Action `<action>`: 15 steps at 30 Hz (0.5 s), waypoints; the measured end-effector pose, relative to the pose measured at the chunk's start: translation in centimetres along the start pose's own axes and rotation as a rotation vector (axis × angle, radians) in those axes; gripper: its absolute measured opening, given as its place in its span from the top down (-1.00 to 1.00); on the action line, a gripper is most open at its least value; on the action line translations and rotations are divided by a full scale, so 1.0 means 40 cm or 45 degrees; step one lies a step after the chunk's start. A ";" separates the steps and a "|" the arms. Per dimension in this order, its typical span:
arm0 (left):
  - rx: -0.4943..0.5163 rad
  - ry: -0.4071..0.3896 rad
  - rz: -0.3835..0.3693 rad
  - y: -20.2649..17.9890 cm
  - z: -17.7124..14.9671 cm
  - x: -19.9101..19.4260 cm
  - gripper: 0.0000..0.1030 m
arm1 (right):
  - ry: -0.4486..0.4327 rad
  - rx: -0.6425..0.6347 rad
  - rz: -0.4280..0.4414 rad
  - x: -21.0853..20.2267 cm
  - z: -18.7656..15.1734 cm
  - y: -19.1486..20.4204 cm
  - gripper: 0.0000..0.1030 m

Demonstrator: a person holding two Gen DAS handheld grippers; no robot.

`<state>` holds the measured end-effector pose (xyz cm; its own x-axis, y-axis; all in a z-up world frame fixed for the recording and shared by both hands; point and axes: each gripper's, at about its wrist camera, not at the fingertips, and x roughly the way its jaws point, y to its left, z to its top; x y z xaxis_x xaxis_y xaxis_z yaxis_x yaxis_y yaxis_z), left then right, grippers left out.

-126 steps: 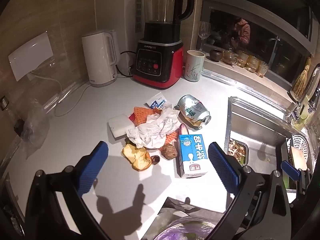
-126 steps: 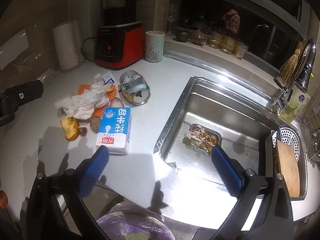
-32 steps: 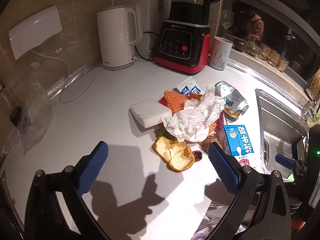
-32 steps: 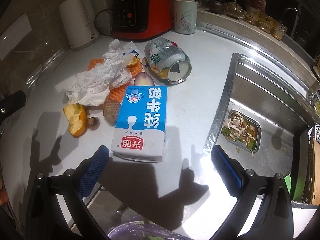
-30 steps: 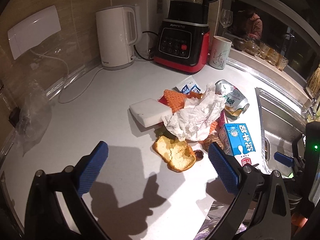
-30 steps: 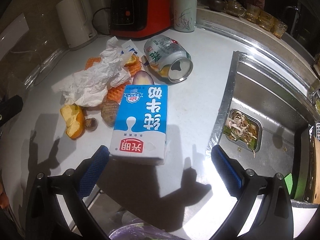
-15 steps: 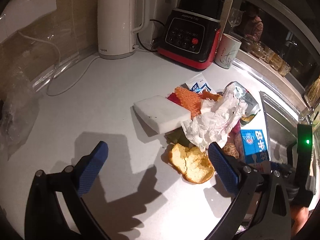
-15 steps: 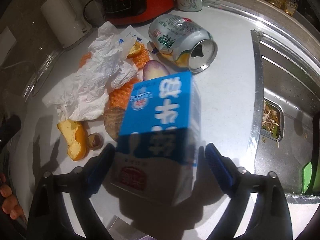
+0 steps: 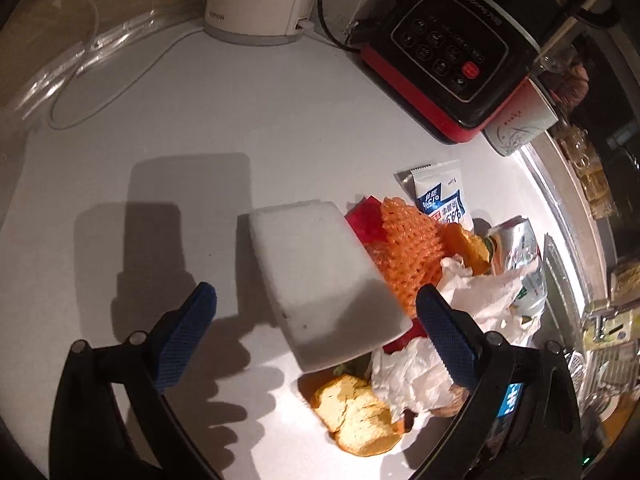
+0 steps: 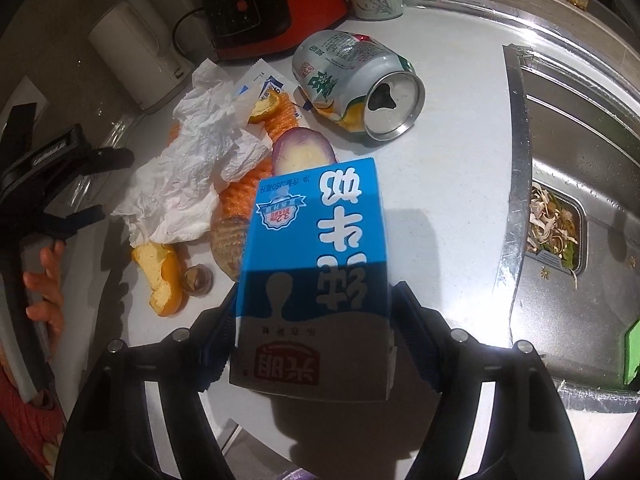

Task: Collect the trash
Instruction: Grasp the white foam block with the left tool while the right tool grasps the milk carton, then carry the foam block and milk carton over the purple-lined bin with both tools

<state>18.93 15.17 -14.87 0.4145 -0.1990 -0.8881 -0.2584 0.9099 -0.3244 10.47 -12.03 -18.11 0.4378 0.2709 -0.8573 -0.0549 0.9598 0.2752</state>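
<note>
A blue and white milk carton (image 10: pixel 316 256) lies lengthwise between the fingers of my right gripper (image 10: pixel 314 320). The jaws are closing and both blue pads press its sides. Behind it sit a dented drink can (image 10: pixel 356 80), crumpled white paper (image 10: pixel 196 168), orange peel (image 10: pixel 160 276) and an onion slice (image 10: pixel 304 152). My left gripper (image 9: pixel 316 332) stands open around the near end of a white foam block (image 9: pixel 320 276), its pads apart from it. Orange mesh (image 9: pixel 408 248), a sachet (image 9: pixel 440 196), paper (image 9: pixel 460 320) and peel (image 9: pixel 356 412) lie to the block's right.
A white kettle (image 9: pixel 256 0), a red and black blender base (image 9: pixel 460 52) and a cup (image 9: pixel 520 128) stand along the back wall. A white cable (image 9: pixel 100 92) trails left. The steel sink (image 10: pixel 580 120) with a strainer of scraps (image 10: pixel 556 224) lies right of the carton.
The left gripper came down and forward until the white block sits between its fingers. The right jaws drew in onto the carton, which now fills more of that view.
</note>
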 end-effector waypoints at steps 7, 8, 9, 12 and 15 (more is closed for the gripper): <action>-0.213 0.153 -0.006 0.014 0.042 0.080 -0.85 | 0.012 0.012 0.036 0.007 -0.002 -0.003 -0.43; -0.224 0.156 -0.013 0.017 0.040 0.082 -0.80 | 0.010 0.012 0.039 0.007 -0.002 -0.004 -0.43; -0.232 0.163 -0.016 0.019 0.038 0.084 -0.63 | 0.008 0.012 0.040 0.007 -0.002 -0.004 -0.43; -0.242 0.206 -0.060 0.022 0.039 0.097 -0.23 | -0.007 0.013 0.043 0.001 -0.004 -0.006 -0.43; -0.234 0.176 -0.074 0.025 0.034 0.086 -0.21 | -0.018 0.009 0.042 -0.002 -0.002 -0.009 -0.43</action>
<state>21.28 15.88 -17.82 0.3133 -0.3087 -0.8981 -0.3972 0.8164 -0.4192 10.38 -12.40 -18.18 0.4483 0.3014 -0.8416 -0.0635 0.9498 0.3063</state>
